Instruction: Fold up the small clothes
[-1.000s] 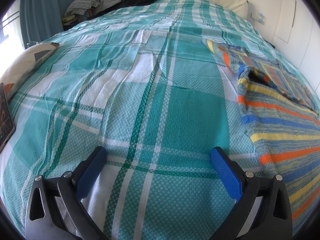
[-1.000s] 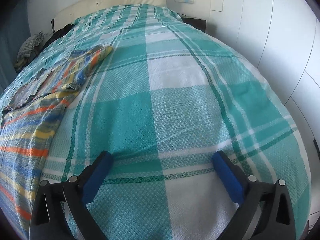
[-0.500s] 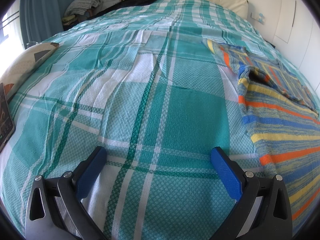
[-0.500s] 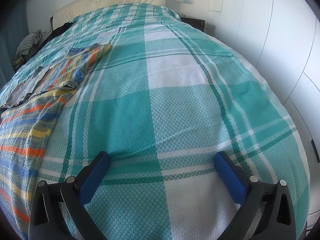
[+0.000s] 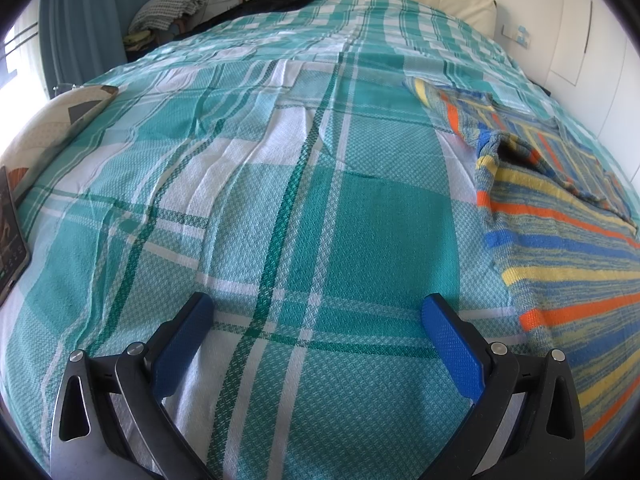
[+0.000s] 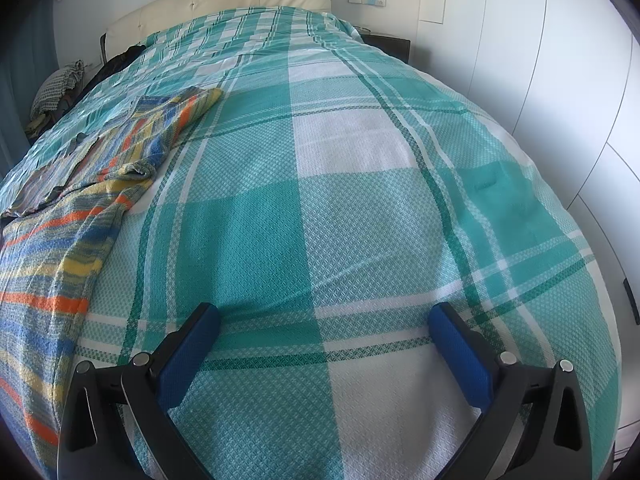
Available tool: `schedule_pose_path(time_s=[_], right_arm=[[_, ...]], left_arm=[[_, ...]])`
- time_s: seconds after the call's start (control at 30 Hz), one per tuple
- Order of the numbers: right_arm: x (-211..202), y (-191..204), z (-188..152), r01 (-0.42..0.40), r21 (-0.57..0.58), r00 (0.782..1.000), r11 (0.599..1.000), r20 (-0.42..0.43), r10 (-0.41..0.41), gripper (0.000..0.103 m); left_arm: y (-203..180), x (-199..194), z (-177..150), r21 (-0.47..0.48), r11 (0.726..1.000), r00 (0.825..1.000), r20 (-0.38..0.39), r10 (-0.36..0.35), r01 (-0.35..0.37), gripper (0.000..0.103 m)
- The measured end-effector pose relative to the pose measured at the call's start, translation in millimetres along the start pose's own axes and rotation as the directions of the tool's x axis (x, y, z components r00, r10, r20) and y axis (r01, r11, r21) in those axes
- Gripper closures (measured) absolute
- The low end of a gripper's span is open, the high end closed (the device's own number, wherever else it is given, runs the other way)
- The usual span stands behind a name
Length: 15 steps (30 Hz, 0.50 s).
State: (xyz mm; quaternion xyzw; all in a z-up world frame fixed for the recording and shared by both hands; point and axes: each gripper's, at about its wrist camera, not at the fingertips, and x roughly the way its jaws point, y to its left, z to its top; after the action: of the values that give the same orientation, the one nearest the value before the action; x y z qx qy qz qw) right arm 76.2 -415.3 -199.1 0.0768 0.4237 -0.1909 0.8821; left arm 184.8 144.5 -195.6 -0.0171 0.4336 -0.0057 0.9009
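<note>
Teal bedspread (image 5: 280,208) unchanged; striped garment (image 6: 52,248) perhaps shifted slightly; both grippers (left (image 5: 316,312), right (image 6: 324,320)) remain wide open, empty.

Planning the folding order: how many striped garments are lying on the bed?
1: a multicoloured striped knit garment lies spread on the teal plaid bedspread, between both grippers' views. Others may be hidden.

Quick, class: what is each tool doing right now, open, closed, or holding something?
Left tool: open, holding nothing, over the bedspread.
Right tool: open, holding nothing; striped garment lies to its left.
</note>
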Motion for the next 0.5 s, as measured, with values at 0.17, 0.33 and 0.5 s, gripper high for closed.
schedule_pose_path(time_s=[0.17,0.33,0.5], right_arm=[[0.1,-0.1,0.0,0.0,0.0,1.0,1.0,0.0,0.0,0.0],[1.1,-0.9,-0.5,-0.007,0.005,1.0,1.0,0.002,0.007,0.0],[3.4,1.7,0.1,0.007,-0.003,1.0,1.0,-0.008,-0.007,0.0]], left_arm=[[0.0,0.0,-0.1,0.0,1.0,1.0,0.0,0.0,0.0,0.0],[0.5,0.3,-0.3,-0.005,1.0,1.0,0.001,-0.007,0.007,0.0],[4.0,0.3,1.3,-0.018,0.999,0.999,-0.01,-0.031,0.031,0.0]])
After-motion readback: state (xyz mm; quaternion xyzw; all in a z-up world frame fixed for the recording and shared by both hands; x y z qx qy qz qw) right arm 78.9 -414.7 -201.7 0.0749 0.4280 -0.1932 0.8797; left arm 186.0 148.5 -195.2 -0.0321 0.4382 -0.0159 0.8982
